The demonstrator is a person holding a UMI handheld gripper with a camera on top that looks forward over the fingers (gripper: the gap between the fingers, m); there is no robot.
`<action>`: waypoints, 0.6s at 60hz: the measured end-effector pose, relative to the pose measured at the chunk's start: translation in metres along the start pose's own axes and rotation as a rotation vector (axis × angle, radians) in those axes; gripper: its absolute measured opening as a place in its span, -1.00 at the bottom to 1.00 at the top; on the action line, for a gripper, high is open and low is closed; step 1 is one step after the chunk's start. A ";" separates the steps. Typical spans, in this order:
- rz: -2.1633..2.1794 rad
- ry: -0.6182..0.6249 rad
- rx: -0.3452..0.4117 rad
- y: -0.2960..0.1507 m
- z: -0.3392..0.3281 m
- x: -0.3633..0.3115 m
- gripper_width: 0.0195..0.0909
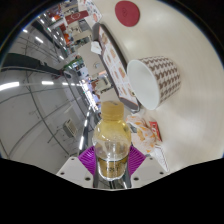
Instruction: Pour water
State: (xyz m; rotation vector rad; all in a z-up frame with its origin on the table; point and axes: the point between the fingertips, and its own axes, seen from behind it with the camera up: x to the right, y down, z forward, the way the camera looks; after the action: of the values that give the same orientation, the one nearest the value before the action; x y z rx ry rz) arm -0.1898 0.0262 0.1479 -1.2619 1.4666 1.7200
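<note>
Bottle: clear plastic bottle with yellowish liquid, seen held between the fingers, tilted toward 12 o'clock.
Gripper: gripper fingers closed onto the bottle, magenta pads pressed at both sides.
Cup: patterned paper cup at 1 o'clock beyond the bottle, white inside, lying tilted in view; contact with the bottle's mouth cannot be told.
Other things: red round disc at 12 o'clock; small printed packets, possibly snacks, just right of the bottle.
Surface: pale table, smooth.
Room: ceiling light strips seen at 9 o'clock, large indoor hall.
</note>
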 end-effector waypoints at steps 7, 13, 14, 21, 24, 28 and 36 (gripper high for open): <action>0.059 0.005 0.003 -0.005 -0.004 0.009 -0.53; 0.034 0.018 -0.002 -0.005 -0.004 0.010 -0.53; 0.029 0.025 -0.005 -0.004 -0.011 0.010 -0.53; -0.110 0.069 -0.029 -0.003 -0.008 0.000 -0.53; -0.236 0.092 -0.045 0.001 -0.012 -0.008 -0.53; -0.445 0.119 -0.066 -0.001 -0.022 -0.027 -0.53; -0.959 0.141 -0.049 -0.020 -0.046 -0.091 -0.53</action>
State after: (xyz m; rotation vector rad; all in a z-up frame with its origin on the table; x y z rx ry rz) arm -0.1209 0.0019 0.2220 -1.7401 0.6549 1.0225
